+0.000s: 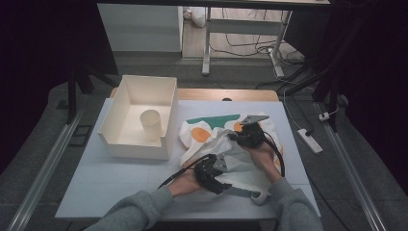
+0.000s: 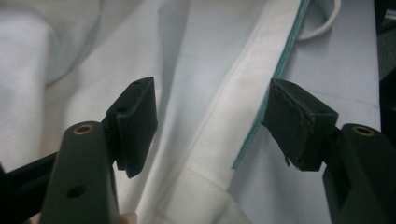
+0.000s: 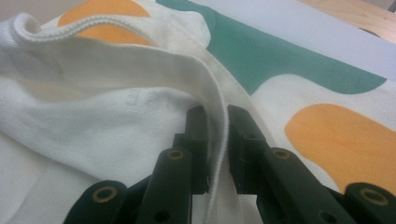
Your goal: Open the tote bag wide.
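White cloth bag (image 1: 219,139), green and orange patches, lay crumpled on bench (image 1: 120,178) right of white bin (image 1: 139,118). Right gripper (image 3: 213,140) fingers pinched folded rim. Left gripper (image 2: 210,126) fingers spread over hemmed edge. Fabric looked light, limp; thick hem likely best hold.

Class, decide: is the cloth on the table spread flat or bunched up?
Bunched up. The cloth lies in rumpled folds, and the right gripper pinches a raised fold.

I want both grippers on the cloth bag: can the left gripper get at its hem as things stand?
Probably yes: the left gripper stands open right over the bag's hem, nothing between, while the right gripper pinches another edge of the cloth bag.
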Demonstrator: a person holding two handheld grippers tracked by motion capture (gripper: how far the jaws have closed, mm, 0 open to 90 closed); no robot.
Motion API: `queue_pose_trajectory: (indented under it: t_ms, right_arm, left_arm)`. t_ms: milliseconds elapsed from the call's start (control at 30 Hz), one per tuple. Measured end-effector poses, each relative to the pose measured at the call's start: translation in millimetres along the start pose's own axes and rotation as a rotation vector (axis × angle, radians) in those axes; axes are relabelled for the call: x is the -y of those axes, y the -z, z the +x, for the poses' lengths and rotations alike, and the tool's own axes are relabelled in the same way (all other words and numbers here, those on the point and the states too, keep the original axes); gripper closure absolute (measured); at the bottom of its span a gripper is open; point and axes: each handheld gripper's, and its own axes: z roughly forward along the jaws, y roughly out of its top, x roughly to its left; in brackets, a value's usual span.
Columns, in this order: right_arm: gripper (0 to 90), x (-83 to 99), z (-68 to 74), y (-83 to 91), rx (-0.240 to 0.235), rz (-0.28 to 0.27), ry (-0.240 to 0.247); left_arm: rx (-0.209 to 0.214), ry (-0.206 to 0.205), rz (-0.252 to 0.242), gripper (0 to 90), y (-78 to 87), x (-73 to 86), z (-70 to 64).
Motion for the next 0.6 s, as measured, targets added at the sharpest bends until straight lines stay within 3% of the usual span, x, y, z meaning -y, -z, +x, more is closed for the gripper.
queue_pose_trajectory:
  t_ms: [133,300,433,500,533,600]
  right_arm:
    - [78.6,0.2,-0.6,-0.1,-0.002,0.001,-0.001]
    - [78.4,0.1,0.1,0.8,-0.001,-0.001,0.001]
    - [78.3,0.7,0.0,1.2,-0.002,-0.004,0.000]
    - [78.2,0.6,-0.1,0.8,-0.002,-0.003,0.000]
    - [78.2,0.7,-0.1,0.6,-0.002,-0.003,0.000]
    - [78.2,0.8,-0.3,0.5,-0.003,-0.003,-0.002]
  left_arm:
    - [0.003,-0.019,0.052,28.4,-10.1,2.1,-0.9]
    - [0.012,-0.018,0.066,27.5,-14.8,4.4,-0.5]
    - [-0.021,-0.071,0.103,28.1,-17.8,4.7,-8.0]
    - [-0.038,-0.074,0.093,27.6,-18.1,5.4,-8.8]
    - [-0.055,-0.070,0.080,31.3,-17.3,6.1,-8.0]
    - [-0.049,-0.047,0.071,38.9,-16.7,7.4,-4.4]
